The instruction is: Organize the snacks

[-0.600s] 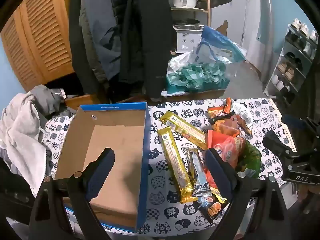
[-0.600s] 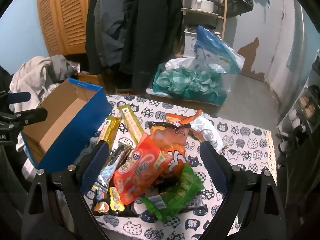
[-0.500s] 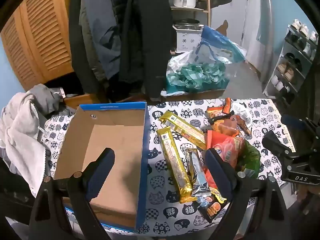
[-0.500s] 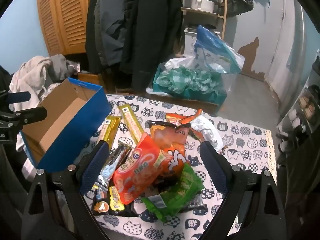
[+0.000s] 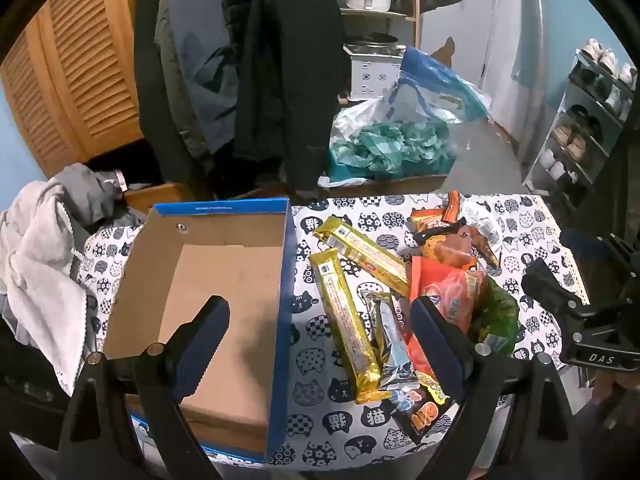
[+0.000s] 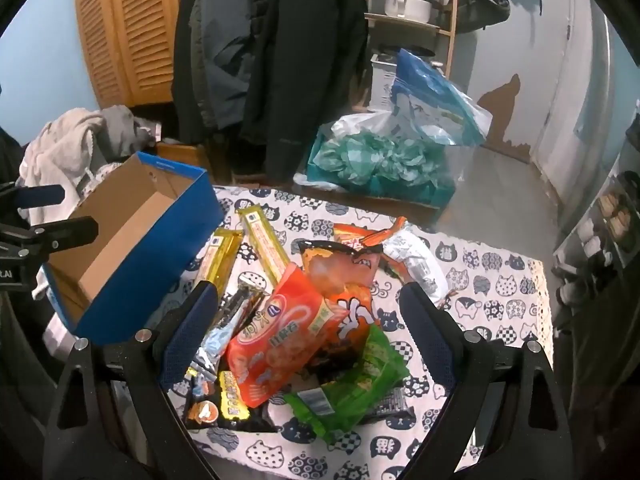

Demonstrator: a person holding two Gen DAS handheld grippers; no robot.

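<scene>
Right gripper (image 6: 304, 320): jaws spread wide, nothing between the pads, hanging above the heap of snacks and tilted down at it. I read the step in hand as the first pick.

Left gripper (image 5: 320, 320): also spread and empty, straddling the right wall of the box, one finger over the bare floor, the other over the bars.

Directly under my right jaws: orange bag (image 6: 280, 340), lying topmost on the heap and overlapping a darker orange bag (image 6: 340, 268) behind it. Green bag (image 6: 360, 376) is tucked partly under both, nearer me. I would take the top orange bag first — lifting a lower one would drag the rest.

Left of the heap: two gold bars (image 5: 344, 316), long and stiff, side by side, with a silver bar (image 5: 390, 340) beside them and a black packet (image 5: 424, 408) at the table's near edge. Best pinched across the narrow width, near the middle, so they do not swing.

Box (image 5: 286, 280): blue outside, bare cardboard inside, no snack in it yet, standing just left of the bars on the cat-print tablecloth (image 5: 520, 220).

Handling note — the bags look puffed and slippery; I would close gently on a flat seam rather than the belly.
</scene>
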